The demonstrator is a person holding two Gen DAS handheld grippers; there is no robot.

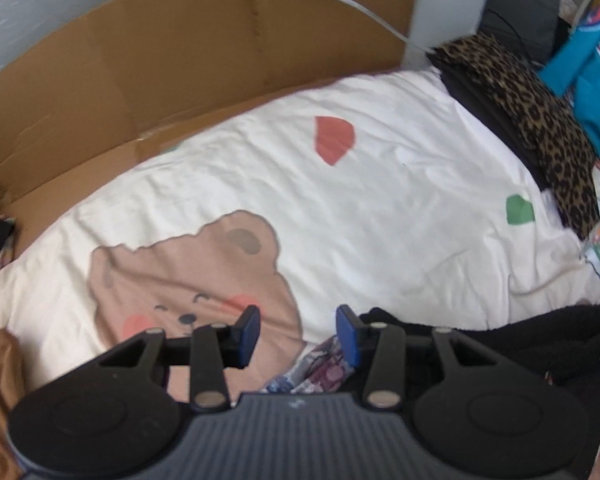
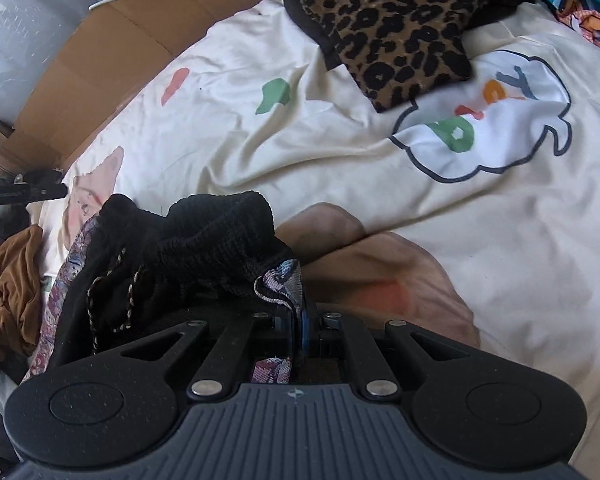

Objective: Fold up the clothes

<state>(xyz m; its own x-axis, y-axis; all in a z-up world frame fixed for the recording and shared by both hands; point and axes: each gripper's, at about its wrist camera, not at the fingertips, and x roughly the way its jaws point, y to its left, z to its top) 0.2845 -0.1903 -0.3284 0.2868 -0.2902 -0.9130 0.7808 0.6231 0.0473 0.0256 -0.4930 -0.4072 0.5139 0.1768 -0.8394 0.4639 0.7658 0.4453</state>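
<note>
While my left gripper (image 1: 298,334) hovers spread apart over the bear-print bedsheet (image 1: 260,184), my right gripper (image 2: 296,330) pinches the black patterned garment (image 2: 204,240), "BABY" lettering (image 2: 484,108) ahead.

Clothes spread over a bedsheet (image 2: 500,220)
Knit garment (image 2: 204,232) lies near, bunched; leopard-print cloth (image 2: 400,28) lies far behind it; cardboard (image 1: 140,60) stands beyond the sheet's far edge
</note>
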